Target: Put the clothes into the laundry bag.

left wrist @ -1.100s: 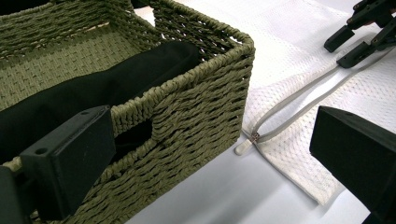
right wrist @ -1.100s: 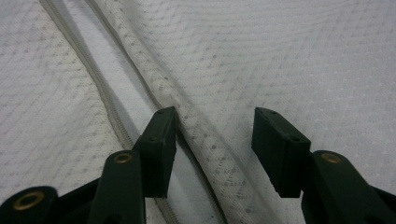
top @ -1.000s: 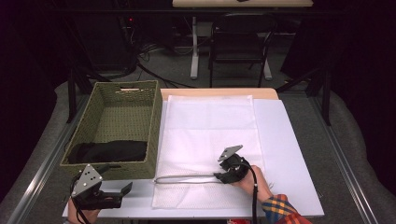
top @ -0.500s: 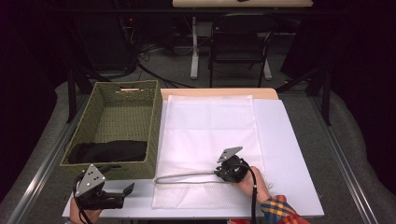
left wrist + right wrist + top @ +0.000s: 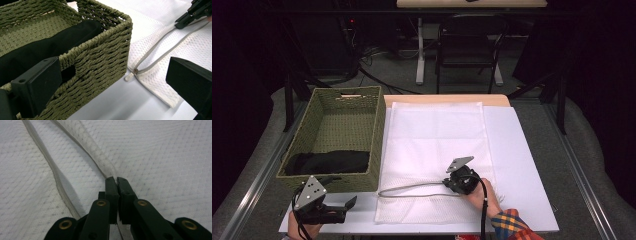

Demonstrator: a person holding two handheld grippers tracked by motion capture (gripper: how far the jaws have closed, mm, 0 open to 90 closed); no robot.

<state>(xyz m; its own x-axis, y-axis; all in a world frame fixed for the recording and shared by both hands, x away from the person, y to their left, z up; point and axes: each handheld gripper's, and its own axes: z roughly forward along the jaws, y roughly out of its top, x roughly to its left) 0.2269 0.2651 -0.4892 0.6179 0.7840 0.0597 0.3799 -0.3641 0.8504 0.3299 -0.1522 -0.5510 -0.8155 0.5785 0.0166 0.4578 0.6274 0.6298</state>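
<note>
A white mesh bag (image 5: 437,145) lies flat on the white table, its grey zipper (image 5: 412,189) open along the near side. My right gripper (image 5: 447,184) rests low on the bag. Its jaws have just been closing and now stand shut (image 5: 117,181) on the bag's zipper edge (image 5: 92,152), which runs in between them. The zipper pull (image 5: 130,76) lies at the bag's near left corner. My left gripper (image 5: 344,207) is open at the table's front left. Nothing sits between its jaws (image 5: 112,82), which point past the corner of a green woven basket (image 5: 100,57).
The basket (image 5: 377,145) stands left of the bag with a black cloth (image 5: 327,162) folded in its near end. A wooden board (image 5: 442,100) lies under the bag's far edge. Chairs and cables sit on the floor beyond the table.
</note>
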